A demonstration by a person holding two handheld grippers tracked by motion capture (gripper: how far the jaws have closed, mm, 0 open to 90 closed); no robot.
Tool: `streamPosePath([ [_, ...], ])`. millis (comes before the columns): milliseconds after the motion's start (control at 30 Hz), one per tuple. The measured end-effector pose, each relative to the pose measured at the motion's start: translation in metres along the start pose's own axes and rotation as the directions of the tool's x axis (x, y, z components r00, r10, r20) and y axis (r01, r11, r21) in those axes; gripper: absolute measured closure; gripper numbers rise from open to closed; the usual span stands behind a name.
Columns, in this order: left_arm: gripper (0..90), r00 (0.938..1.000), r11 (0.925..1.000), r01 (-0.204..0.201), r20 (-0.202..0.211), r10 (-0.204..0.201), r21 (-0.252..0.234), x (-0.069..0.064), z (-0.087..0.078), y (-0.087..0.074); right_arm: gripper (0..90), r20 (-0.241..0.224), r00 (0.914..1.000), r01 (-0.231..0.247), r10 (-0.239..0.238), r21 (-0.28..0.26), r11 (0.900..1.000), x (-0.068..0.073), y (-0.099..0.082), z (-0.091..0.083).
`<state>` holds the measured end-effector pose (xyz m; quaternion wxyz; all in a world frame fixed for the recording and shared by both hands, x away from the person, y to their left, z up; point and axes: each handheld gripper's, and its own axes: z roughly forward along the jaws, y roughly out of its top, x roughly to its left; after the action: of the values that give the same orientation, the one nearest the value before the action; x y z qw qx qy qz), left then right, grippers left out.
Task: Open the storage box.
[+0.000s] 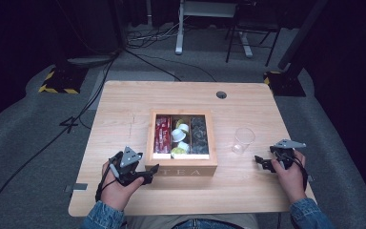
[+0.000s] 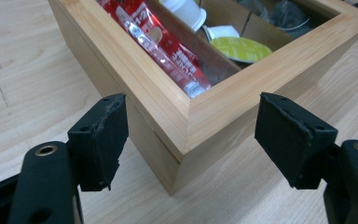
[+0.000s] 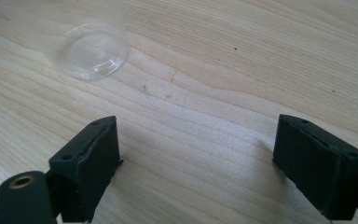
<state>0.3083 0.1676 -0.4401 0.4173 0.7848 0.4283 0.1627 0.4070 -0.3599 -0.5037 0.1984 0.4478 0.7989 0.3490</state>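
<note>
While the wooden tea box (image 1: 181, 164) sits at the middle of the table (image 1: 124, 109), its near left corner lies between the wide open jaws of the left gripper (image 2: 191, 140), untouched, and the right gripper (image 1: 265, 162), also wide and empty, waits near the clear cup (image 1: 243, 140).

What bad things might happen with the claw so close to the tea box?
1. The left claw straddles a corner of the tea box with its jaws open; closing there could skew or shove the box.
2. A shove might jostle the red packets and small pods inside.
3. The clear cup stands near the right claw; a bump might tip it.
</note>
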Motion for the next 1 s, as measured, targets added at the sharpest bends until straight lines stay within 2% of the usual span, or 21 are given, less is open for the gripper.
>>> streamPosePath([
  [400, 29.0, 0.9999, 0.9980, -0.015, 0.001, 0.015, 0.061, -0.001, 0.010, -0.006, 14.5, 0.000, 1.0000, 0.000, 0.000, 0.000, 1.0000, 0.000, 0.000, 0.000],
  [800, 35.3, 0.9996, 0.9957, -0.028, -0.002, 0.028, 0.088, 0.000, 0.011, -0.007, 14.5, 0.000, 1.0000, 0.000, 0.000, 0.000, 1.0000, 0.000, 0.000, 0.000],
  [1000, 36.6, 0.9997, 0.9963, -0.023, 0.001, 0.023, 0.083, 0.001, 0.011, -0.006, 14.5, 0.000, 1.0000, 0.000, 0.000, 0.000, 1.0000, 0.000, 0.000, 0.000],
])
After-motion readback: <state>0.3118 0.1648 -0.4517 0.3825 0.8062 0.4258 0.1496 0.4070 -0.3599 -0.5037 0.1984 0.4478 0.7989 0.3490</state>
